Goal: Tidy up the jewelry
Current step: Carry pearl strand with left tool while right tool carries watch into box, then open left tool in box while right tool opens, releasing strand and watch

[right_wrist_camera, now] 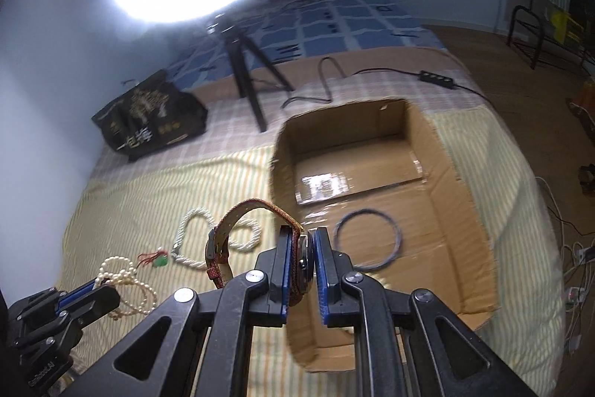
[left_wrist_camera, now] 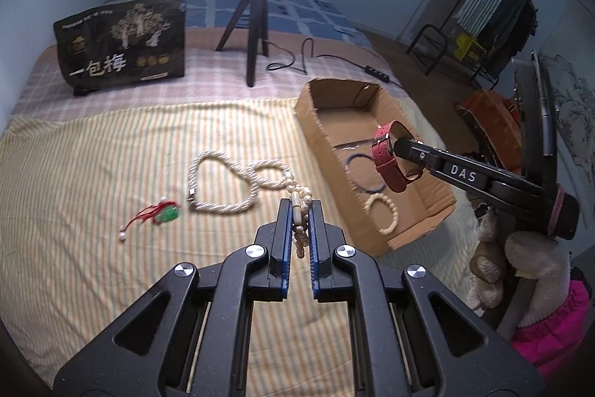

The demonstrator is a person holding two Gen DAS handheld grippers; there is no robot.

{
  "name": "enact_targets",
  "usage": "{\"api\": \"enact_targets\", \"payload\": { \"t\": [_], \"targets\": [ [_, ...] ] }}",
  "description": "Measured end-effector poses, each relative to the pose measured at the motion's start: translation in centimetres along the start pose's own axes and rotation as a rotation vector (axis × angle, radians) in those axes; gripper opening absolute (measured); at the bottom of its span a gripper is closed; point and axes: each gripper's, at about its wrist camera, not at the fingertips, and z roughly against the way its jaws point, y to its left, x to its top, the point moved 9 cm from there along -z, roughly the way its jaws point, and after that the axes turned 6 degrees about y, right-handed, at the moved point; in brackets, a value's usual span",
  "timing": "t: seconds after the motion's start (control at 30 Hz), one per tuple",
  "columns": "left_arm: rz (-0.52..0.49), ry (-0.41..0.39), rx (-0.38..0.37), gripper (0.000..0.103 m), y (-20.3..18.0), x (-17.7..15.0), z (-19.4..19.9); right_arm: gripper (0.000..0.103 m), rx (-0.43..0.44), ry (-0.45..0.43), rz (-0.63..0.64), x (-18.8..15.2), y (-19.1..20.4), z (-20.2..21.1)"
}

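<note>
Striped bed sheet (left_wrist_camera: 111,144): left hand-held gripper (left_wrist_camera: 301,207) clamped on pearl strand (left_wrist_camera: 300,211), partly hidden; right hand-held gripper (right_wrist_camera: 306,237) clamped on red-strapped watch (right_wrist_camera: 260,240), dial hidden, above cardboard box (right_wrist_camera: 461,173).

The left gripper (left_wrist_camera: 301,211) reaches up from the bottom centre of its own view, jaws nearly closed. The right gripper (right_wrist_camera: 305,240), lower centre of its view, is likewise nearly closed, angled downward.

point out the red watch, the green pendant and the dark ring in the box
red watch (left_wrist_camera: 386,159), left wrist view, on its strap
green pendant (left_wrist_camera: 169,213), left wrist view, on the green stone
dark ring (right_wrist_camera: 368,237), right wrist view, on its rim
</note>
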Motion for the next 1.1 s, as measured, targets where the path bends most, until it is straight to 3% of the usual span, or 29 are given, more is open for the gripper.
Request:
{"api": "enact_targets", "payload": {
  "t": [0.5, 1.1],
  "targets": [
    [-0.037, 0.003, -0.069, 0.006, -5.8, 1.6, -2.5, 0.009, -0.073, -0.018, -0.023, 3.0, -4.4, -0.9],
    [-0.109, 0.066, -0.077, 0.006, -10.7, 1.1, -7.4, 0.01, -0.092, -0.014, -0.076, 6.3, -8.3, -4.8]
  ]
}}
